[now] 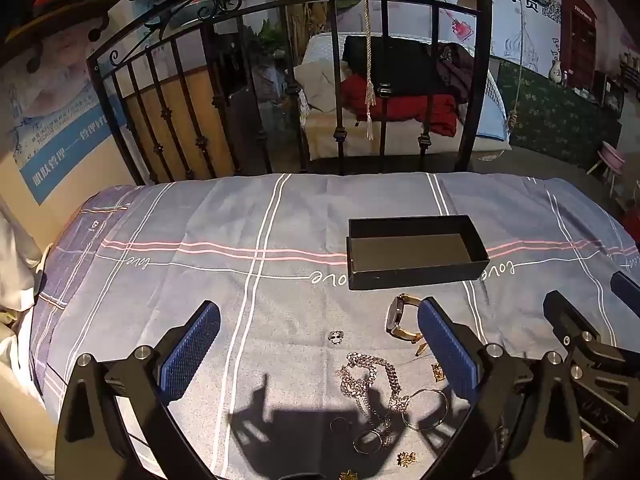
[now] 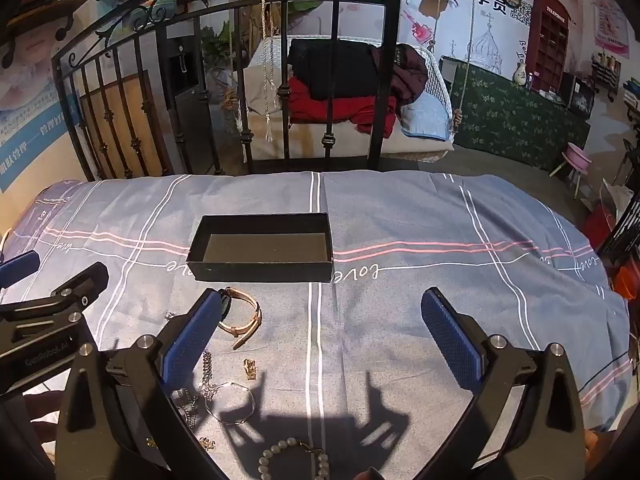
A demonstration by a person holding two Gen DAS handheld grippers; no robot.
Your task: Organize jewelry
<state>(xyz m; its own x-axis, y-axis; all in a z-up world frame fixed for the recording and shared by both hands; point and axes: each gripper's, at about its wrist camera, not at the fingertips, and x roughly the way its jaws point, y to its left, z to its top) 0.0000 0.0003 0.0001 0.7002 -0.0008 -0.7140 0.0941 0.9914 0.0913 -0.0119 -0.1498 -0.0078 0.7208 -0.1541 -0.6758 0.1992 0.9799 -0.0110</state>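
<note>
An open black box stands empty on the blue plaid sheet. In front of it lie a gold-strap watch, a silver chain, a thin bangle, small rings, gold charms and a pearl bracelet. My left gripper hovers open above the chain and rings. My right gripper hovers open over bare sheet, right of the jewelry. Neither holds anything.
A black iron bed frame rises behind the sheet. Beyond it a swing seat holds red and black clothes. Each gripper shows at the edge of the other's view: right gripper, left gripper.
</note>
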